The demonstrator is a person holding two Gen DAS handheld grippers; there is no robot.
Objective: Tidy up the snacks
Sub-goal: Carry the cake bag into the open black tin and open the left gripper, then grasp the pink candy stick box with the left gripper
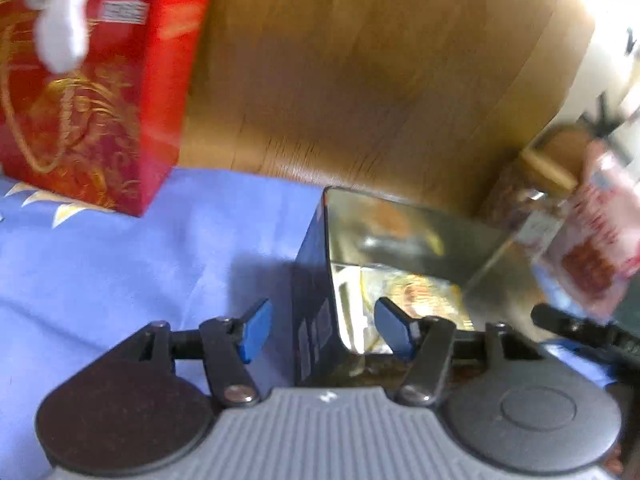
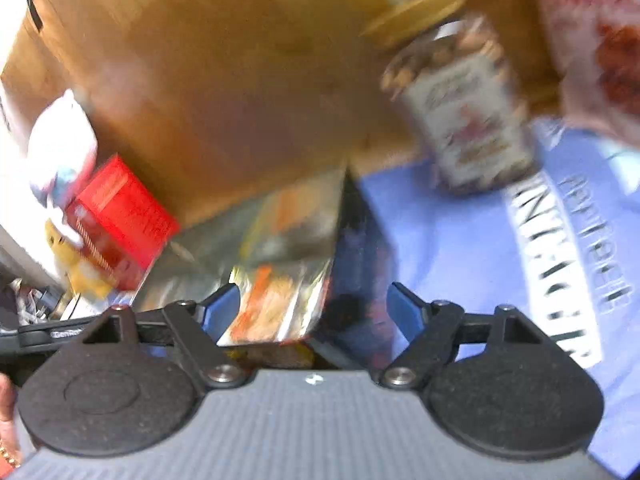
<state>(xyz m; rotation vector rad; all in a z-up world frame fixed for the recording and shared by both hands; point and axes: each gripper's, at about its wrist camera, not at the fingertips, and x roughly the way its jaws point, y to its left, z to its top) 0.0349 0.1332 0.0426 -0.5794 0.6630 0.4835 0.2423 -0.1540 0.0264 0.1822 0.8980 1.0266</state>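
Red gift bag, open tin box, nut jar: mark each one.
Red gift bag (image 1: 104,96), left wrist view: on its gold-patterned front face.
Open tin box (image 1: 400,236), left wrist view: on its shiny inner wall.
Nut jar (image 2: 464,108), right wrist view: on its white label.

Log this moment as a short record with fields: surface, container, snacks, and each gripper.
surface: blue cloth over a wooden table
container: open dark-blue tin with shiny metal inside, a foil snack packet in it
red item: red gift bag with gold pattern, upright on the cloth
jar: clear jar of nuts with tan lid, beside the tin
left gripper: open, straddling the tin's wall
right gripper: open, empty, over the tin
image quality: motion blur
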